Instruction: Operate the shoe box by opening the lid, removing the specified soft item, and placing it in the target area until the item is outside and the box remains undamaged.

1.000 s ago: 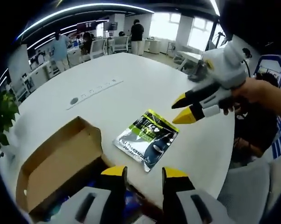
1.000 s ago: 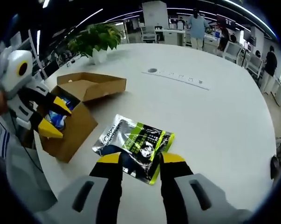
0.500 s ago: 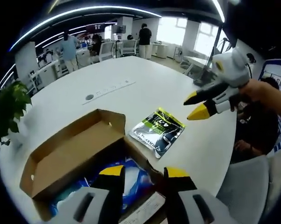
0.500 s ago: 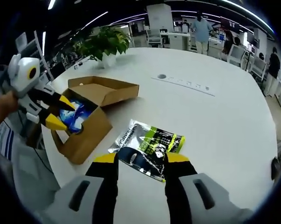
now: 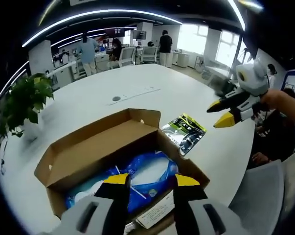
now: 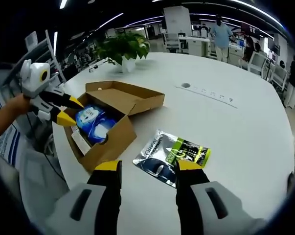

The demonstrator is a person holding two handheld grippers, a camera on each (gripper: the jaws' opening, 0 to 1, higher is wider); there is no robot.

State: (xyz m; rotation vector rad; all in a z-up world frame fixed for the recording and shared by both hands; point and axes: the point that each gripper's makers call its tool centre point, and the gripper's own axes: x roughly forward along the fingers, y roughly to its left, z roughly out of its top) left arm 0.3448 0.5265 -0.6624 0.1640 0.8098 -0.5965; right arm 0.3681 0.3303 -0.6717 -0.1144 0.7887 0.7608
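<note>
Claws [image 5: 147, 181] farther back from pouch [image 6: 172, 154]

Potted plant [image 6: 122, 47], bkgd people [image 5: 165, 43]

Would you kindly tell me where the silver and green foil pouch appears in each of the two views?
Left gripper view: the foil pouch lies right of centre, flat on the white table, just past the open shoe box.
Right gripper view: low centre, right of the box.
Shared landmark: the potted plant.
</note>
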